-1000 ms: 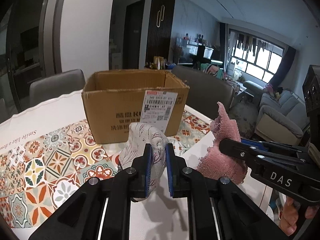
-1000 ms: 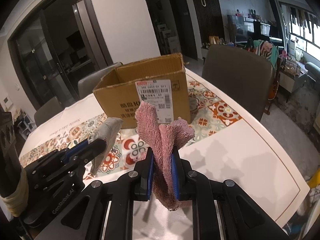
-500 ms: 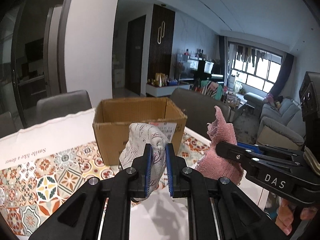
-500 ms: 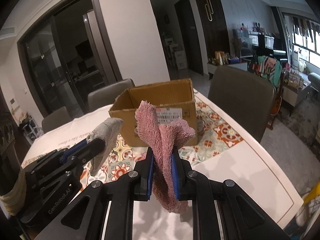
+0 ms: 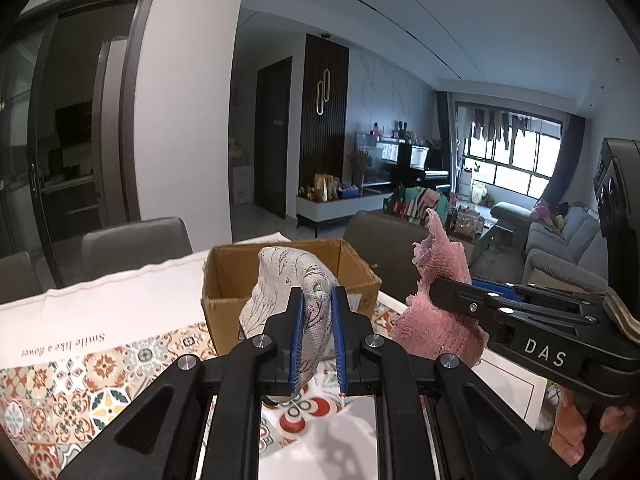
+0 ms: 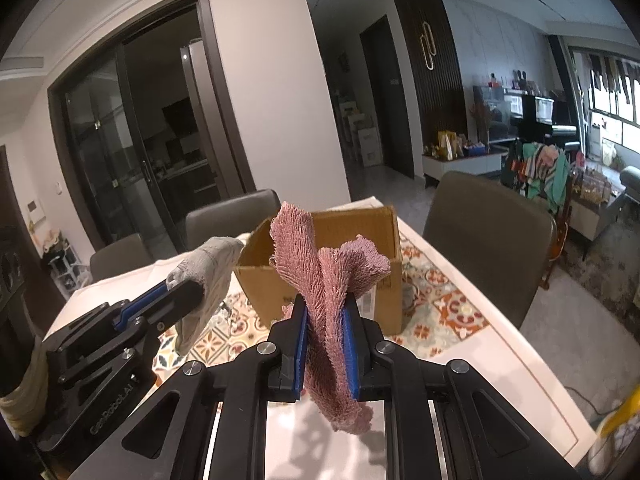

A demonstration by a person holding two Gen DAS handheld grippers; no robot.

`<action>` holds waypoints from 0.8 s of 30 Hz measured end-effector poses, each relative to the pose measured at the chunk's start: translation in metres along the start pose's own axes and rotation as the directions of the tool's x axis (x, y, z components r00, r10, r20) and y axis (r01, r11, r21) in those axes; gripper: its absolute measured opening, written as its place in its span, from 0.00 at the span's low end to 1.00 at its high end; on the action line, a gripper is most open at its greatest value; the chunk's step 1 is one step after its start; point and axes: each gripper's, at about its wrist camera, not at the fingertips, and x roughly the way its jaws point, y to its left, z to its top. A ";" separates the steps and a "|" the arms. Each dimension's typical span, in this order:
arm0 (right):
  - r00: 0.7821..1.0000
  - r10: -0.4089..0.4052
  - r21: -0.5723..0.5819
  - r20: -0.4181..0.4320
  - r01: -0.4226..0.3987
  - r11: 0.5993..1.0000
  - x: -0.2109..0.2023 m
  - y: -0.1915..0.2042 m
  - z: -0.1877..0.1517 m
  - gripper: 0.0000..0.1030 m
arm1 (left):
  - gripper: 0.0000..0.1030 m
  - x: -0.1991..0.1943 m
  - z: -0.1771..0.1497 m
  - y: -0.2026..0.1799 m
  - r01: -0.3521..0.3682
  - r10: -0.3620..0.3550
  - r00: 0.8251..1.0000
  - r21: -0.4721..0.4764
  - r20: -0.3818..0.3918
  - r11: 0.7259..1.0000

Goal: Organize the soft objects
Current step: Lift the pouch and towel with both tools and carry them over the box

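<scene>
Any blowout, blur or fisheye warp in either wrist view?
Left wrist: windows blown out, door frame bowed by fisheye, floral cloth sharp. Right wrist: black vignette corners, pink towel crisp, yellow object at lower right blurred.

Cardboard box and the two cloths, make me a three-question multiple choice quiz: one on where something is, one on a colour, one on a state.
1. Where is the cardboard box?
A. On the patterned tablecloth, beyond both grippers
B. On a chair seat
C. On the floor by the sofa

2. What colour is the shaggy cloth in the right gripper?
A. Green
B. Pink
C. Black

3. What is the state of the left gripper?
A. Wide open and empty
B. Out of view
C. Shut on the floral cloth

Answers:
1 A: the box stands on the tiled-pattern tablecloth, ahead of the fingers in both views.
2 B: the cloth between the blue pads is dusty pink.
3 C: the pale cloth with a twig print is pinched between its pads.
</scene>
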 end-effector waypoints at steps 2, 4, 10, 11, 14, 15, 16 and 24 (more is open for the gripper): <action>1.000 0.001 -0.008 0.010 -0.001 1.000 0.001 0.001 0.005 0.17 | 0.15 0.000 0.004 0.001 0.001 -0.001 1.000 0.003 0.014 1.000; 1.000 0.001 -0.013 0.020 -0.001 1.000 0.002 0.003 0.011 0.17 | 0.15 0.002 0.009 0.005 -0.004 0.004 1.000 0.006 0.026 1.000; 0.999 0.009 -0.029 0.052 -0.007 1.000 0.005 0.008 0.027 0.17 | 0.15 0.005 0.020 0.010 -0.012 0.011 0.998 0.010 0.055 1.000; 0.998 0.010 -0.034 0.057 -0.008 0.999 0.006 0.009 0.029 0.17 | 0.15 0.006 0.022 0.011 -0.013 0.012 0.998 0.011 0.059 1.000; 0.997 0.010 -0.045 0.077 -0.006 0.999 0.007 0.011 0.034 0.17 | 0.15 0.010 0.027 0.013 -0.016 0.015 0.997 0.017 0.070 1.000; 0.996 0.011 -0.049 0.083 -0.007 0.999 0.008 0.011 0.036 0.17 | 0.15 0.012 0.029 0.014 -0.017 0.015 0.997 0.018 0.074 1.000; 0.996 0.010 -0.052 0.089 -0.006 0.999 0.008 0.012 0.038 0.17 | 0.15 0.013 0.031 0.014 -0.017 0.015 0.997 0.019 0.077 1.000; 0.994 0.007 -0.059 0.113 -0.001 0.998 0.018 0.012 0.053 0.17 | 0.15 0.027 0.045 0.017 -0.013 0.010 0.995 0.029 0.101 0.999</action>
